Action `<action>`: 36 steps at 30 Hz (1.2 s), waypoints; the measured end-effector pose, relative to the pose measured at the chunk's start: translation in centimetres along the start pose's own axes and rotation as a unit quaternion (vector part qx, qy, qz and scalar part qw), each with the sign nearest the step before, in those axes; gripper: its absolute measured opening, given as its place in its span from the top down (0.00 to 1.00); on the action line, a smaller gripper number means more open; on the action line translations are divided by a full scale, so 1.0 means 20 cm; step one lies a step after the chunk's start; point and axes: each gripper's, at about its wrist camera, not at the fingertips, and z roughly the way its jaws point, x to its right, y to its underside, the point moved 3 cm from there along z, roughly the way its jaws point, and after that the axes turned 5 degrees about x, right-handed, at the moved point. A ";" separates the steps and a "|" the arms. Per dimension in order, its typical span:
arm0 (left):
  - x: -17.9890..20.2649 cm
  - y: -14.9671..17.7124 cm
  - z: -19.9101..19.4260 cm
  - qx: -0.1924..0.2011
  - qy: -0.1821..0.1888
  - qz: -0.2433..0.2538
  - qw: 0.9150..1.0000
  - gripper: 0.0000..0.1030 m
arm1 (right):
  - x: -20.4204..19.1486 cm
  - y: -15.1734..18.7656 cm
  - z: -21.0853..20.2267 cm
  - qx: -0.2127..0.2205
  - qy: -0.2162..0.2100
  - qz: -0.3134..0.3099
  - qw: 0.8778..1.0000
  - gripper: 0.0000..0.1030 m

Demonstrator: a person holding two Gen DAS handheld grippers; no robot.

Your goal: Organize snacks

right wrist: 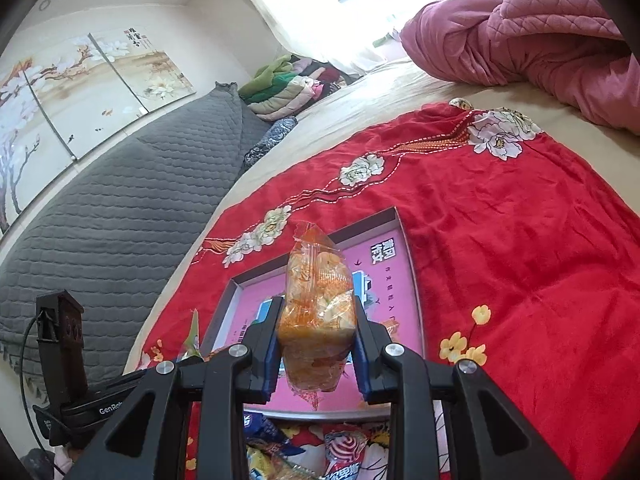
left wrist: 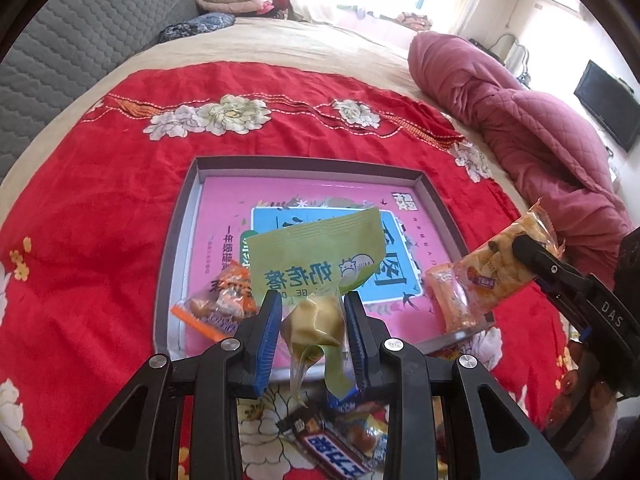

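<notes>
A tray (left wrist: 182,216) lay on a cloth (left wrist: 100,208) spread over the bed (left wrist: 304,40). In the tray, 1 snack packet (left wrist: 218,304) sat at its near left and another (left wrist: 450,300) at its near right. More snacks (left wrist: 332,440) lay on the cloth before the tray.

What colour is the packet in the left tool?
Light green packet with a clear end; best seen in the left wrist view.

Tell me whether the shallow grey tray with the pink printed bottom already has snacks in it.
Yes, partly filled. An orange-wrapped snack and an orange packet lie on the shallow grey tray; most of its pink bottom is bare.
</notes>
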 end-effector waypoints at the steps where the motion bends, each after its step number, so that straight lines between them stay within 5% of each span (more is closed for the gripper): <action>1: 0.00 0.00 0.02 -0.002 -0.002 0.002 1.000 0.68 | 0.00 0.00 0.01 -0.002 0.000 -0.001 1.000 0.71; 36: 0.05 0.05 0.30 -0.052 -0.002 0.020 0.998 0.68 | 0.05 0.15 0.20 -0.066 0.017 0.004 0.998 0.71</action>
